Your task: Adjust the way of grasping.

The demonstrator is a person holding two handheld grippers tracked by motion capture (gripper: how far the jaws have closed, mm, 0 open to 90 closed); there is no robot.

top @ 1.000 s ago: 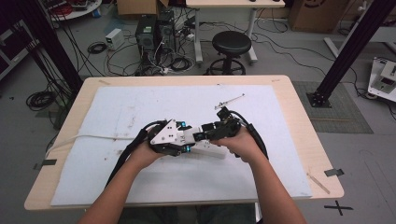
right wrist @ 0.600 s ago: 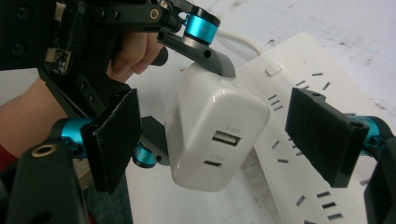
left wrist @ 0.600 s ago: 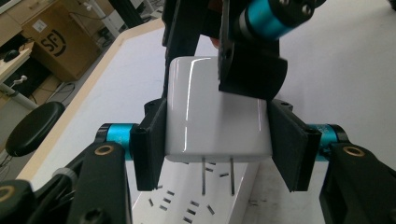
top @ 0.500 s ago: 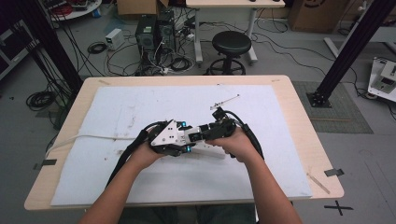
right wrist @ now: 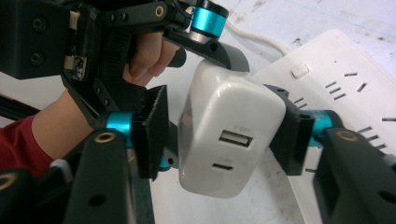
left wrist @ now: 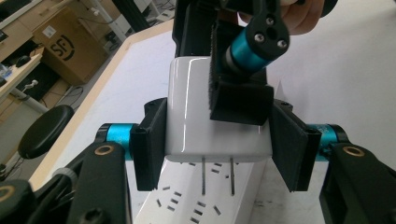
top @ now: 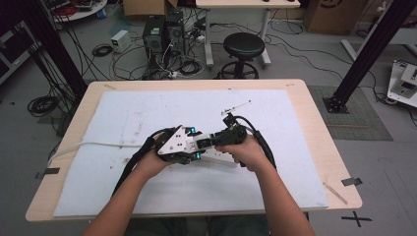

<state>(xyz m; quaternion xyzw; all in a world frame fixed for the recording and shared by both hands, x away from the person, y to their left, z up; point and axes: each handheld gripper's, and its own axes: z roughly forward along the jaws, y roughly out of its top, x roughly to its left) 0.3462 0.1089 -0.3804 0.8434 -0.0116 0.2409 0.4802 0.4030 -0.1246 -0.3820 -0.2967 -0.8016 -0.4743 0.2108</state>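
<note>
**A:** High view first: meeting nose to nose at mid-bench (top: pixel 314 123), right over the strip (top: pixel 220 158). Too small from up here to read the grip.

**B:** Over to the left gripper view, then. Clamped firmly on the charger (left wrist: pixel 191 107) with the left claw (top: pixel 198 143), a pad on each side. Held just above the strip, with prongs (left wrist: pixel 203 175) bare and hanging short of the slots (left wrist: pixel 170 189).

**A:** And on the right?

**B:** Just been closing with the right claw (top: pixel 210 142), from wide down to narrow, around that same charger. Judging by the right gripper view, touching at one pad, with a sliver of gap at the other. Not gripping yet, at a guess.

**A:** Meaning for the job?

**B:** Probably a second hold to steady things before pushing in. Not plugged yet, plainly. Could also be a handover; hard to call.

**A:** Anything extra, view by view?

**B:** From the left gripper view: prongs against slots, so alignment readable. From the right gripper view: the charger's far face with its ports (right wrist: pixel 235 138), the strip's switch (right wrist: pixel 299 70), plus the left hand (right wrist: pixel 149 51) round its handle. From on high: the layout, with the cord (top: pixel 98 144) trailing off to the bench's left edge.
</note>
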